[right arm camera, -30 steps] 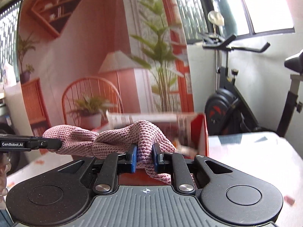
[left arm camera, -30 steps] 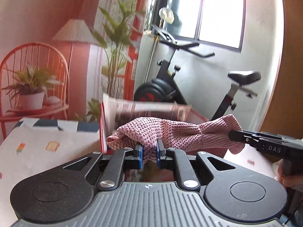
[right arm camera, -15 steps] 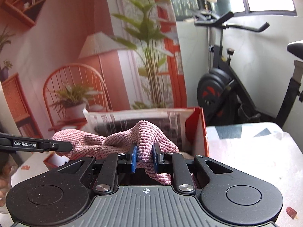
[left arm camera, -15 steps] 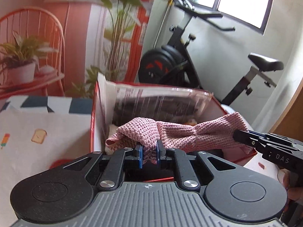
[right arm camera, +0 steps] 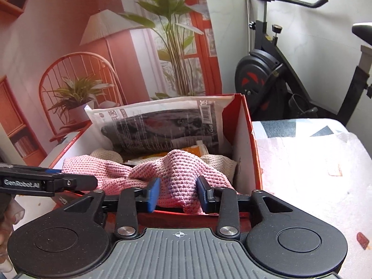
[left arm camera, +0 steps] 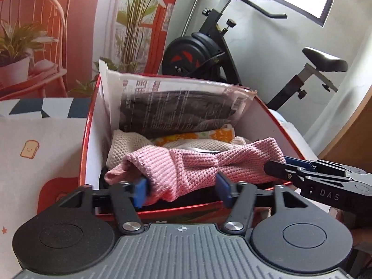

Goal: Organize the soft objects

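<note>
Presently catalogued, one lot in the course of deposit.

Item: pink knitted cloth [left arm camera: 193,165], soft, bunched at its middle, stretched across the near part of the red box [left arm camera: 87,137]. It lies over the box's opening, above the cream knit [left arm camera: 130,141] and the orange-patterned fabric [left arm camera: 197,137] already inside; one end droops toward the near wall.

Container contents, further: clear plastic packet [left arm camera: 176,109] with a dark garment, leaning upright against the far wall.

Left gripper [left arm camera: 181,186]: jaws opening, the blue pads standing off to either side of the cloth; the cloth sits between them, no longer pinched as far as the left wrist view shows.

Right gripper [right arm camera: 177,191]: jaws opening likewise, narrower; a fold of the pink cloth lies between the pads, and whether the pads still brush it cannot be told.

Surroundings: patterned tablecloth [right arm camera: 302,162] under the box; exercise bike [left arm camera: 209,51] behind.

Step in hand, by judgement: release of the cloth into the box, the placing stage of the organizing.

Next move, by judgement: both grippers need to finish parting and draw back and upward clear of the knit, so that no loop snags on a pad. The cloth may then want a press downward to settle it below the rim.
</note>
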